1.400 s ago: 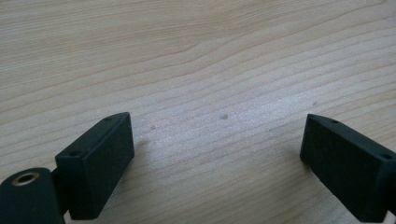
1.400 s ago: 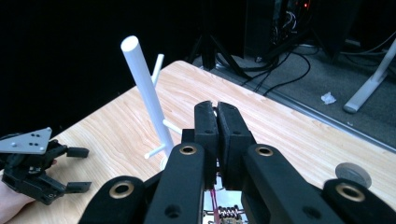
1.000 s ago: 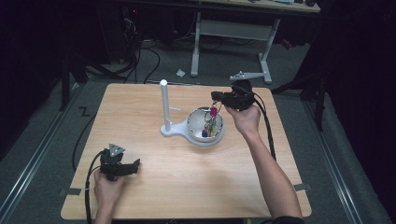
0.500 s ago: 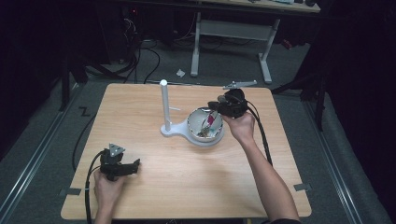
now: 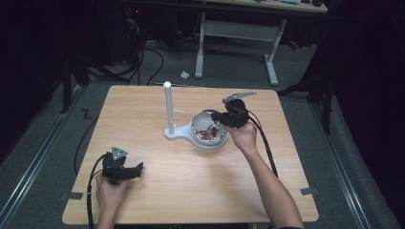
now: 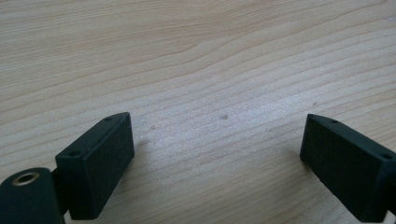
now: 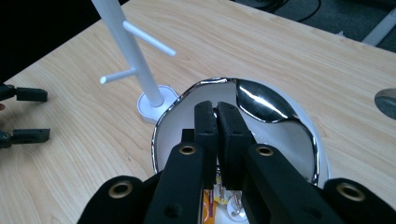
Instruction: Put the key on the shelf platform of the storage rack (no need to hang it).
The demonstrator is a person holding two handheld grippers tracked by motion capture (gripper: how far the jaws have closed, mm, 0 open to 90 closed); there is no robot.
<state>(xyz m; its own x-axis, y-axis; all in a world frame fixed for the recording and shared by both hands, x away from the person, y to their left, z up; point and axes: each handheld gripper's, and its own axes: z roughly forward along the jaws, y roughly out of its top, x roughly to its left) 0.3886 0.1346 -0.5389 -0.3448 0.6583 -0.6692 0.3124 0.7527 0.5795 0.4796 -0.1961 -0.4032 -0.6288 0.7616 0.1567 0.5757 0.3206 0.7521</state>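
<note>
Over the shiny bowl (image 7: 261, 100) by the white peg stand (image 7: 135, 56), right tool (image 7: 217, 119) jaws pressed together; left tool (image 6: 217, 154) wide on desk (image 6: 196, 56); no legible writing

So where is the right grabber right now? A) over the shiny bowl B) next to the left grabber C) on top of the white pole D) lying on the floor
A: the right gripper hangs over the shiny bowl, jaws pressed together, beside the white pole.
</note>
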